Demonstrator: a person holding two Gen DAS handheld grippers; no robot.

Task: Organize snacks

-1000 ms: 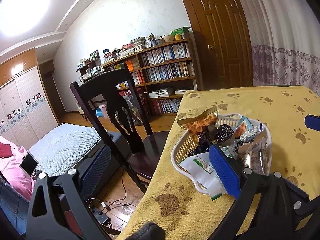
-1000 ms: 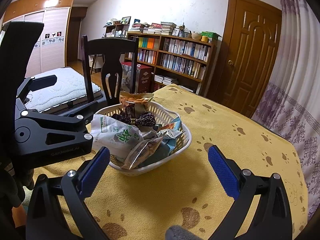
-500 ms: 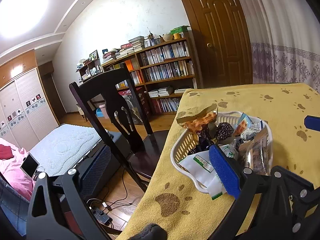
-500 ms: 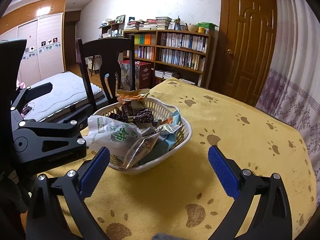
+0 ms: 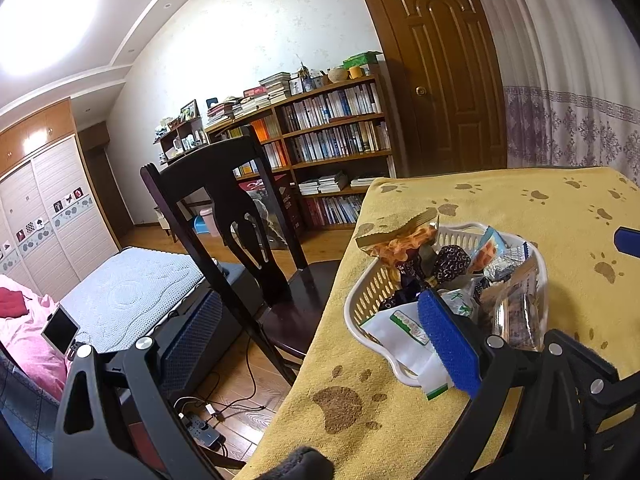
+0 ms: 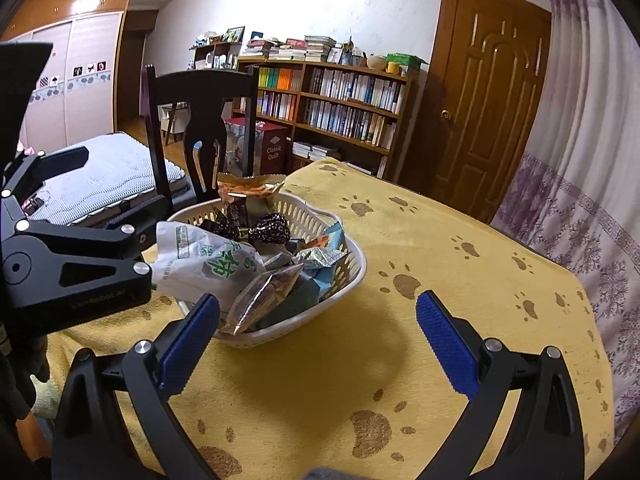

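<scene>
Right wrist view | snack basket (image 6: pixel 340 292) beside right gripper (image 6: pixel 316 336) left finger, jaws spread, empty | left gripper (image 5: pixel 320 344) wide apart, right pad (image 5: pixel 448 340) over basket rim

A wooden bookcase (image 6: pixel 328 104) packed with books stands against the pale wall (image 5: pixel 240 48). To its right is a brown panelled door (image 6: pixel 484 92), then a white curtain (image 6: pixel 592 168) with a purple floral border. In front of the bookcase a dark wooden chair (image 5: pixel 224 216) stands on wood flooring (image 5: pixel 256 376). Left of the chair lies a bed (image 5: pixel 124 296), backed by a sliding-door wardrobe (image 5: pixel 48 216). A bright ceiling light (image 5: pixel 44 20) glows overhead.
</scene>
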